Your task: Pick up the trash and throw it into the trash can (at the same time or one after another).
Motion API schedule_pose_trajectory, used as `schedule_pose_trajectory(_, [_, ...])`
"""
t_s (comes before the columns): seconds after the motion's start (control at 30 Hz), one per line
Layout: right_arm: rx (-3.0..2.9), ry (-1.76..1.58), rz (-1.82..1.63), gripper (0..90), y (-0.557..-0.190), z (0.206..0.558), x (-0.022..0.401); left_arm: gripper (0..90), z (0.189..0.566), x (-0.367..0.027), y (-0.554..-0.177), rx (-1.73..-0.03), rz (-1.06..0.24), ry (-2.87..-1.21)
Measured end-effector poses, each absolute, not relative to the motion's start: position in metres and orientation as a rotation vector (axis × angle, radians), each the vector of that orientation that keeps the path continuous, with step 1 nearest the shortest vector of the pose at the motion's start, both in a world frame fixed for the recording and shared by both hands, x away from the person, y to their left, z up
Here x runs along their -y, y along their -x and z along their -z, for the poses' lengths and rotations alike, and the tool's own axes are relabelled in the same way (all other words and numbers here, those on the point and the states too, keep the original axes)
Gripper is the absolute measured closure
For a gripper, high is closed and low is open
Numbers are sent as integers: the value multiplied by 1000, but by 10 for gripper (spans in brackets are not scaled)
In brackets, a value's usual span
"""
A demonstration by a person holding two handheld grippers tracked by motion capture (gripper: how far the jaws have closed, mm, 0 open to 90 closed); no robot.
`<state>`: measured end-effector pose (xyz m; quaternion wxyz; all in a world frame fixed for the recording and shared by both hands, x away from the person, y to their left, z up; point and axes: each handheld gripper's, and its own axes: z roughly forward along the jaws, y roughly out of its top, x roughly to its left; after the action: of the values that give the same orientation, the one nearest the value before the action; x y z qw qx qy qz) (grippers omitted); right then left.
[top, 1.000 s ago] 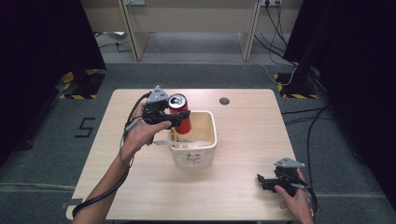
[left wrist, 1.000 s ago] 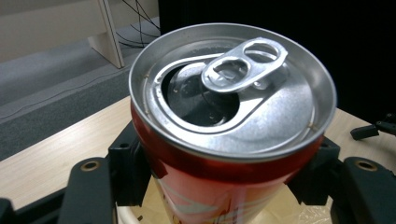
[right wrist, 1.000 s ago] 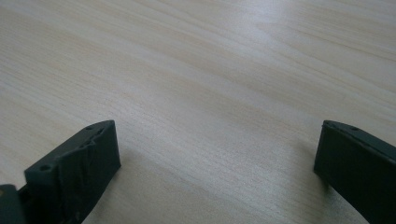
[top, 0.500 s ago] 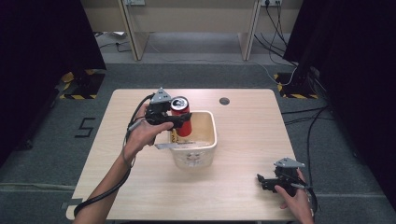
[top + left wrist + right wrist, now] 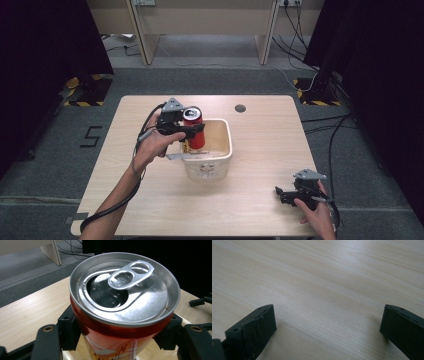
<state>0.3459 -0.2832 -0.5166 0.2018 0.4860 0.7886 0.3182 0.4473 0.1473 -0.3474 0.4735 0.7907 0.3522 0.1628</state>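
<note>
The left gripper (image 5: 192, 129) pinches a red aluminium drink can (image 5: 194, 129) with an opened silver top, its black jaws pressed on either side of the can's body, as the left gripper view shows. Compared with a second ago, the can has drifted slightly toward the near-left rim of the cream plastic tub (image 5: 223, 150) at the middle of the pale wooden table (image 5: 260, 130), and now hangs upright, its lower half inside the tub's walls. Whether it is being lowered in or lifted out cannot be told from so small a shift. A light crumpled wrapper (image 5: 155, 353) lies in the tub beneath the can. The right gripper (image 5: 286, 193) rests near the table's right front corner, well apart from the tub, unmoved, its jaws spread wide over bare wood with nothing between them.
</note>
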Motion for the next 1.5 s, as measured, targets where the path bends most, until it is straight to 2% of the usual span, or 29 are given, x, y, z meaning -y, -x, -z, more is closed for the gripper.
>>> schedule_pose_trajectory(0.27, [-2202, -1357, -889, 2, -346, 517, 283, 322, 354, -149, -450, -877, -372, -1931])
schedule_pose_trajectory(0.47, [-2202, -1357, -889, 2, -346, 517, 283, 238, 352, -150, -450, -891, -355, -1925])
schedule_pose_trajectory(0.6, [-2204, -1356, -889, 2, -346, 517, 283, 227, 348, -152, -449, -892, -357, -1915])
schedule_pose_trajectory(0.93, [-2203, -1356, -889, 2, -346, 517, 283, 224, 341, -168, -447, -915, -386, -1884])
schedule_pose_trajectory(1.27, [-2203, -1356, -889, 2, -346, 517, 283, 159, 341, -187, -446, -954, -419, -1856])
schedule_pose_trajectory(1.5, [-2203, -1356, -888, 2, -346, 517, 283, 156, 341, -199, -442, -963, -438, -1854])
